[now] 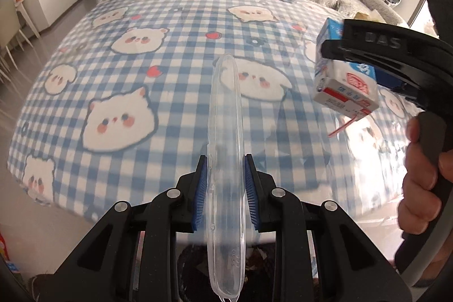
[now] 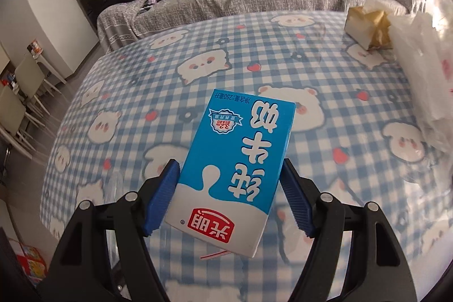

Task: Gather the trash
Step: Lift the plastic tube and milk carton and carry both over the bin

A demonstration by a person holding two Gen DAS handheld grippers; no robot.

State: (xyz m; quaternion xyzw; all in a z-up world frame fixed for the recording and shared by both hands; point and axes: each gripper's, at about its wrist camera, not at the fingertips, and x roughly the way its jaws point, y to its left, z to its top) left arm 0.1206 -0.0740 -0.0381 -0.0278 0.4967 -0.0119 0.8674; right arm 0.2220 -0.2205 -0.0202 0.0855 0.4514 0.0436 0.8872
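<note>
Left gripper (image 1: 226,188) clenched on a clear plastic lid (image 1: 225,149), held edge-on between the blue pads above the checked worktop (image 1: 119,70). Right gripper (image 2: 229,197) grasping a blue-and-white milk carton (image 2: 235,160) by its sides, printing upside down, clear of the worktop; red-striped straw (image 2: 215,254) at its near end.

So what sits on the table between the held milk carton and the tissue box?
Nothing: in the right wrist view, only bare checked tablecloth lies between the milk carton and the tissue box.
</note>
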